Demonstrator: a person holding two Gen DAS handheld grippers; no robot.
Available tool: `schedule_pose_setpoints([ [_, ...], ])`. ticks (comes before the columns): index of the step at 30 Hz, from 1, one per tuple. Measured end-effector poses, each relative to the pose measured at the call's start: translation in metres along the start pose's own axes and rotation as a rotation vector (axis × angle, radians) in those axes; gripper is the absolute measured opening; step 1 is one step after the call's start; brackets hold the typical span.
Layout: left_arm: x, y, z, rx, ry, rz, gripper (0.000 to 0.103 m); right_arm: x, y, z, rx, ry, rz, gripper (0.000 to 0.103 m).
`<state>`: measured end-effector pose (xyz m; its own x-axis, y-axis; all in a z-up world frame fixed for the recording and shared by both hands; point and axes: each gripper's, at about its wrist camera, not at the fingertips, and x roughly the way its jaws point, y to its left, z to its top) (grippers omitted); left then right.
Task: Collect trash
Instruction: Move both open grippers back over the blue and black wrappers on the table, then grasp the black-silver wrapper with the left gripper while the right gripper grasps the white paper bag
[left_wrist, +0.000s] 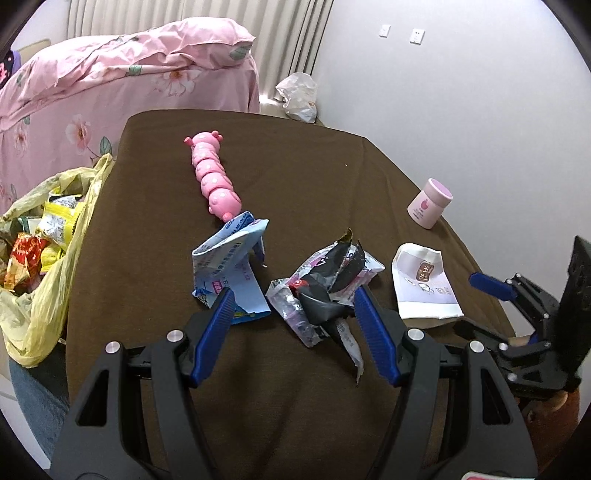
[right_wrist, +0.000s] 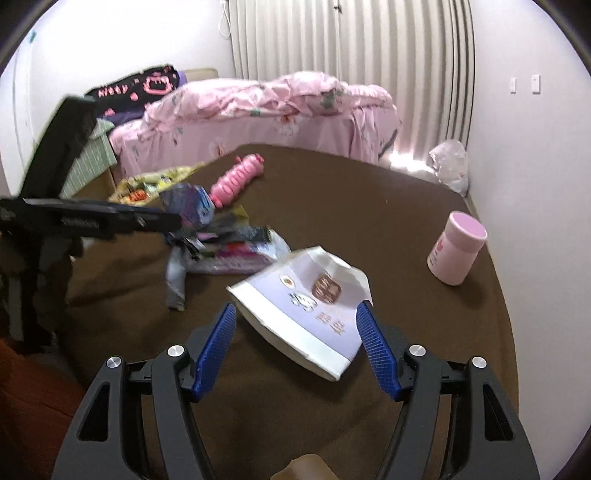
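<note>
On the brown table (left_wrist: 295, 177) lie a crumpled black and silver wrapper (left_wrist: 321, 291), a blue wrapper (left_wrist: 231, 266) and a white and lilac paper pouch (left_wrist: 424, 284). My left gripper (left_wrist: 293, 299) is open, its blue fingers either side of the black wrapper's near end. My right gripper (right_wrist: 295, 312) is open, its fingers either side of the white pouch (right_wrist: 306, 314); it also shows at the right of the left wrist view (left_wrist: 495, 288). A yellow bag (left_wrist: 40, 254) full of wrappers hangs at the table's left edge.
A pink caterpillar toy (left_wrist: 212, 173) lies at the table's middle, touching the blue wrapper. A pink jar (left_wrist: 430, 203) stands near the right edge. A bed with a pink cover (left_wrist: 110, 85) is behind, and a white bag (left_wrist: 299, 96) sits by the curtain.
</note>
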<state>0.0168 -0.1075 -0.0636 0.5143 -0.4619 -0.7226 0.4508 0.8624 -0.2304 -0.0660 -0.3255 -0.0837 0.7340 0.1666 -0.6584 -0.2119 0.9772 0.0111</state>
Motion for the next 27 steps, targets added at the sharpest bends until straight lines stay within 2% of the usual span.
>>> schedule_pose_setpoints([
  [4, 0.003, -0.003, -0.001, 0.003, 0.015, -0.023, 0.064, 0.001, -0.018, -0.008, 0.019, 0.028, -0.121, 0.064],
  [7, 0.004, -0.008, -0.002, 0.018, 0.018, -0.031, 0.064, -0.002, -0.036, -0.012, 0.066, 0.033, -0.174, 0.064],
  [9, 0.005, -0.01, -0.002, 0.024, 0.019, -0.029, 0.064, -0.008, -0.048, -0.013, 0.146, 0.006, -0.121, 0.064],
  [12, 0.007, -0.01, -0.002, 0.019, 0.023, -0.03, 0.064, -0.008, -0.063, -0.012, 0.357, -0.045, 0.07, 0.064],
  [14, 0.008, -0.009, -0.002, 0.016, 0.025, -0.029, 0.064, 0.004, -0.064, -0.013, 0.427, -0.027, 0.146, 0.064],
  [17, 0.006, -0.007, -0.002, 0.014, 0.018, -0.021, 0.064, 0.032, -0.053, -0.011, 0.398, 0.075, 0.104, 0.064],
  [22, 0.005, 0.004, -0.002, -0.026, 0.012, -0.011, 0.064, 0.047, -0.039, 0.0, 0.361, 0.108, 0.164, 0.064],
  [27, 0.006, 0.006, -0.003, -0.038, 0.016, -0.017, 0.064, 0.048, -0.04, -0.002, 0.415, 0.113, 0.178, 0.065],
])
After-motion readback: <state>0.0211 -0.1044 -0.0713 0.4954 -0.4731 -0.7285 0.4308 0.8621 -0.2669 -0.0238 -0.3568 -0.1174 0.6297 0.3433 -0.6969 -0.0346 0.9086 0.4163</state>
